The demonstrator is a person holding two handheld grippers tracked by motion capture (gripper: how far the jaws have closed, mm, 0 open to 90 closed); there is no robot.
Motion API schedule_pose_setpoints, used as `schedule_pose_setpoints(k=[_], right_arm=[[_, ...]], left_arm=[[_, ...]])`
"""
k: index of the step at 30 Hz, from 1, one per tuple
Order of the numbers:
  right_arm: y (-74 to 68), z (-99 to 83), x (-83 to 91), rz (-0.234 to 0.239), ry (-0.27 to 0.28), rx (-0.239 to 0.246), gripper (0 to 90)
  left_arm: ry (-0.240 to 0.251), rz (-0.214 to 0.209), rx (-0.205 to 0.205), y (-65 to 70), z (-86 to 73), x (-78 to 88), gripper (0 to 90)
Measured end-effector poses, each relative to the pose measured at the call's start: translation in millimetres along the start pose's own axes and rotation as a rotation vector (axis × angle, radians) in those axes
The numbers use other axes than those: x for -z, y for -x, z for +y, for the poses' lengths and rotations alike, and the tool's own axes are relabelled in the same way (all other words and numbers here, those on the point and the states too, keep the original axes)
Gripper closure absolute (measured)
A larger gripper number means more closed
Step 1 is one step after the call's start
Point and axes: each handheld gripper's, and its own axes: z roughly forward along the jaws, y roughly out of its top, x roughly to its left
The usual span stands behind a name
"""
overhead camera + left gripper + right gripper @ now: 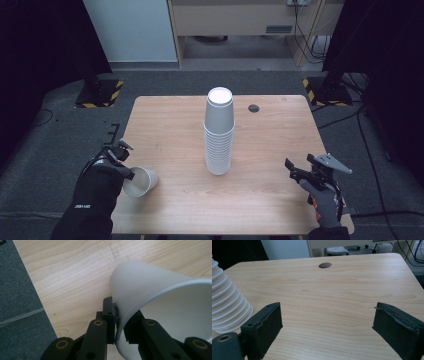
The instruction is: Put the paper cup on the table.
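Left tool (126,159) was pinched narrow on the rim wall of a single paper cup (140,181), one jaw inside the mouth and one outside, the cup tipped on its side at the surface's (280,130) near-left edge, well to the left of the cup stack (219,132). Right tool (300,172) sat with jaws wide and nothing between them, just above the surface, near its front-right corner and well to the right of the stack. The stack stood upside down mid-surface, with a small dark grommet hole (254,108) just behind and right of it.
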Motion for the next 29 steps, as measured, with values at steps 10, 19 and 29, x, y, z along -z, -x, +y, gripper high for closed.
schedule_pose_setpoints(k=[10,19,29], right_arm=[[-0.6,-0.3,-0.6,-0.003,0.0,0.0,8.5],[-0.5,-0.5,-0.8,-0.006,-0.001,0.001,8.5],[-0.6,-1.0,-1.4,-0.009,-0.008,0.007,8.2]], left_arm=[[0.176,0.005,0.002,-3.4,-6.6,-1.1,66.1],[0.485,0.015,0.014,0.7,-20.4,-0.9,48.6],[0.878,0.04,0.082,13.2,-44.4,-3.4,41.3]])
